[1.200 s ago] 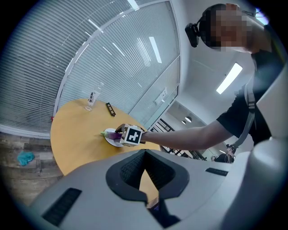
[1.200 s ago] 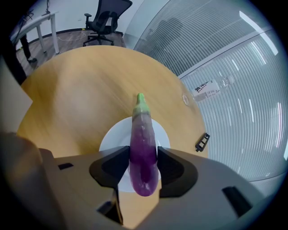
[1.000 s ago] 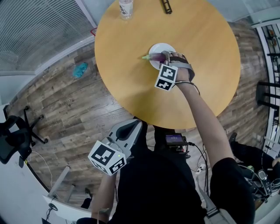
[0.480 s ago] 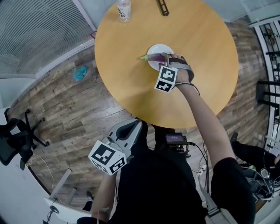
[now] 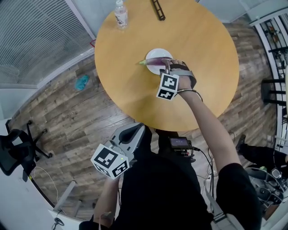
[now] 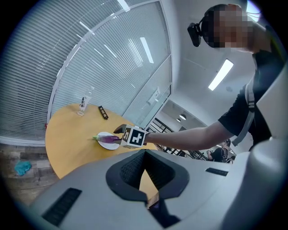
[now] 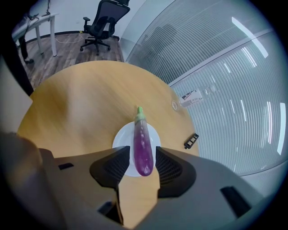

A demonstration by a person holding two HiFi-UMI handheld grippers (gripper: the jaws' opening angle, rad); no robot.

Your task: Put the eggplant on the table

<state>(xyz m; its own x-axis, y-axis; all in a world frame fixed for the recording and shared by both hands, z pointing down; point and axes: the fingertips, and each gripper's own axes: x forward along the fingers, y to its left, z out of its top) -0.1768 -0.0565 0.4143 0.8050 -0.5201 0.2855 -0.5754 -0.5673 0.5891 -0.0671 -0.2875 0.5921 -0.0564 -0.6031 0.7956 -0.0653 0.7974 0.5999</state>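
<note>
A long purple eggplant (image 5: 152,61) with a green stem lies across a small white plate (image 5: 163,54) on the round wooden table (image 5: 202,49). My right gripper (image 5: 167,64) reaches over the plate from the near side. In the right gripper view the eggplant (image 7: 143,146) runs lengthwise between the jaws of the right gripper (image 7: 143,157). The jaws have just been closing and their pads stand against its thick end. Both its ends overhang the plate (image 7: 121,140). My left gripper (image 5: 133,132) hangs off the table near my body, shut and empty (image 6: 148,200).
A clear plastic bottle (image 5: 120,14) and a small black oblong object (image 5: 157,10) stand at the table's far edge. An office chair (image 5: 13,152) and a teal scrap (image 5: 82,82) are on the wooden floor at left. Slatted blinds (image 5: 31,31) line the wall.
My right gripper has drawn slightly toward me and upward over the plate, with the eggplant still between its jaws. The left gripper has stayed where it was.
</note>
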